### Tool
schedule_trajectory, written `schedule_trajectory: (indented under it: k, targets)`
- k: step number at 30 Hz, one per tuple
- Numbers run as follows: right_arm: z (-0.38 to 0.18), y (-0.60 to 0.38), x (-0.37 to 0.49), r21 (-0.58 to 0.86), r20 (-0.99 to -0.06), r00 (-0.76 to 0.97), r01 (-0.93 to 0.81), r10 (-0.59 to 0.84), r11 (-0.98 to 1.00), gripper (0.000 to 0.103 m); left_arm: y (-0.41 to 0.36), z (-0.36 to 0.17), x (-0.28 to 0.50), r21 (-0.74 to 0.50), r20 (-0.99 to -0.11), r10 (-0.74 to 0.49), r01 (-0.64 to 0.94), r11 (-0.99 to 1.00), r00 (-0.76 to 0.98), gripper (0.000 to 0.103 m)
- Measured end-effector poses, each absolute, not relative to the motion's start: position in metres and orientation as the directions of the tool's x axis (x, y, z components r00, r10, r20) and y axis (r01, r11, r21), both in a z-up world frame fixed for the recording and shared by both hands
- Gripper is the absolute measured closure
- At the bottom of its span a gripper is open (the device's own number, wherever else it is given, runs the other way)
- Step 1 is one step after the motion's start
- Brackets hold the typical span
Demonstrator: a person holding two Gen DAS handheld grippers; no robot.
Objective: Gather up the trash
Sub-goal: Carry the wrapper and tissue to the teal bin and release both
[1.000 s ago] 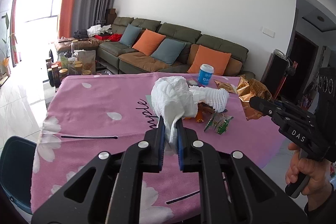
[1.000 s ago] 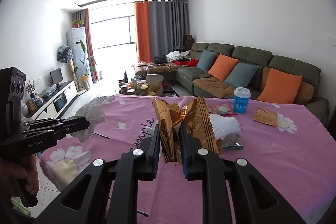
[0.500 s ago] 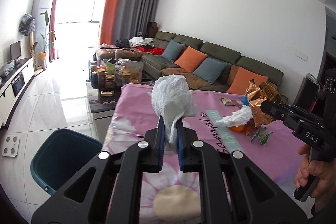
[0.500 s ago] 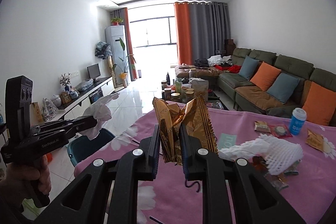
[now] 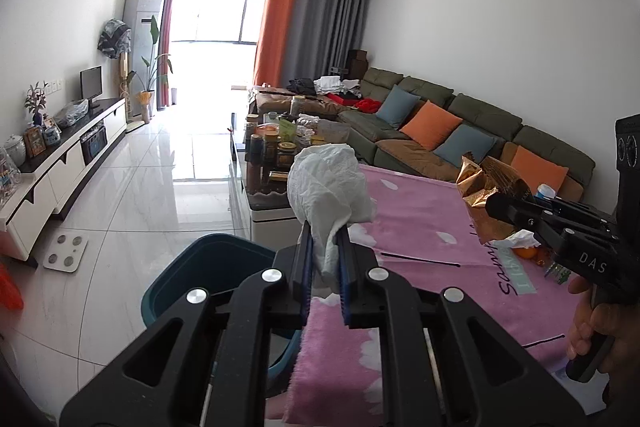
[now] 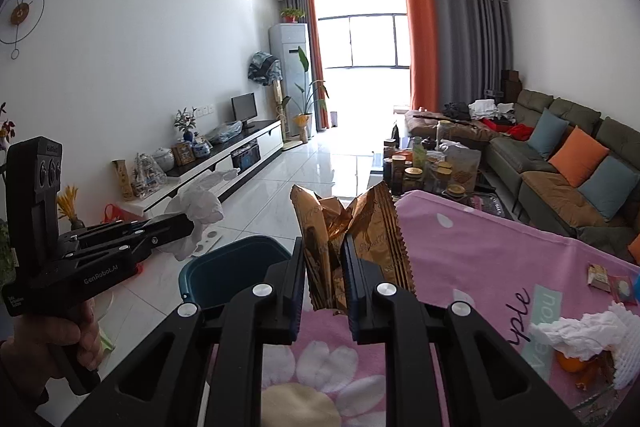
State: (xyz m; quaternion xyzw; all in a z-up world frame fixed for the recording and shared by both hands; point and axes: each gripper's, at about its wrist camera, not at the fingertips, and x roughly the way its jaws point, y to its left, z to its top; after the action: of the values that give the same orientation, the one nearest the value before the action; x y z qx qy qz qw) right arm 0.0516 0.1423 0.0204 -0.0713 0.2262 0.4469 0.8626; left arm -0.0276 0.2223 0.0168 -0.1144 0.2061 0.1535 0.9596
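My left gripper (image 5: 323, 259) is shut on a crumpled white tissue (image 5: 326, 187), held above the left edge of the pink table (image 5: 420, 227). In the right wrist view the same left gripper (image 6: 188, 223) and its tissue (image 6: 198, 205) hang to the left over the floor. A gold foil snack wrapper (image 6: 352, 231) is pinched in my right gripper (image 6: 323, 267), which is shut on it. The left wrist view shows the right gripper (image 5: 496, 205) with the wrapper (image 5: 486, 183) at the right. A dark teal bin (image 5: 208, 275) stands on the floor just beyond the table edge, also seen as the bin (image 6: 232, 271) under both grippers.
More trash lies on the table at right: white tissue and foam netting (image 6: 588, 335), an orange peel (image 6: 570, 363), small packets (image 6: 600, 277). A cluttered coffee table (image 6: 428, 167) and a sofa (image 6: 580, 163) stand behind. A white scale (image 5: 66, 251) lies on the tiled floor.
Both grippers swung left from over the middle of the table to its left edge, carrying tissue and wrapper. The teal bin has come into view beneath them.
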Motion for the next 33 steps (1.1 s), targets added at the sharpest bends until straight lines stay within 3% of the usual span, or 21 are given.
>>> schedule_trajectory:
  k: [13, 28, 31, 33]
  targets:
    - [0.0, 0.232, 0.069, 0.188, -0.56, 0.259, -0.885, 0.787, 0.425, 0.087, 0.292, -0.024, -0.06, -0.184, -0.533, 0.319, -0.475, 0.861, 0.784, 0.091]
    - [-0.07, 0.33, 0.086, 0.269, -0.747, 0.042, -0.893, 0.663, 0.359, 0.086, 0.342, -0.103, -0.014, -0.178, -0.661, 0.319, -0.555, 0.813, 0.679, 0.089]
    - [-0.077, 0.339, 0.088, 0.265, -0.765, 0.036, -0.892, 0.643, 0.365, 0.084, 0.347, -0.113, -0.002, -0.17, -0.673, 0.321, -0.561, 0.81, 0.667, 0.087]
    - [-0.08, 0.344, 0.088, 0.263, -0.769, 0.038, -0.891, 0.638, 0.37, 0.076, 0.342, -0.119, 0.002, -0.166, -0.677, 0.325, -0.567, 0.807, 0.661, 0.085]
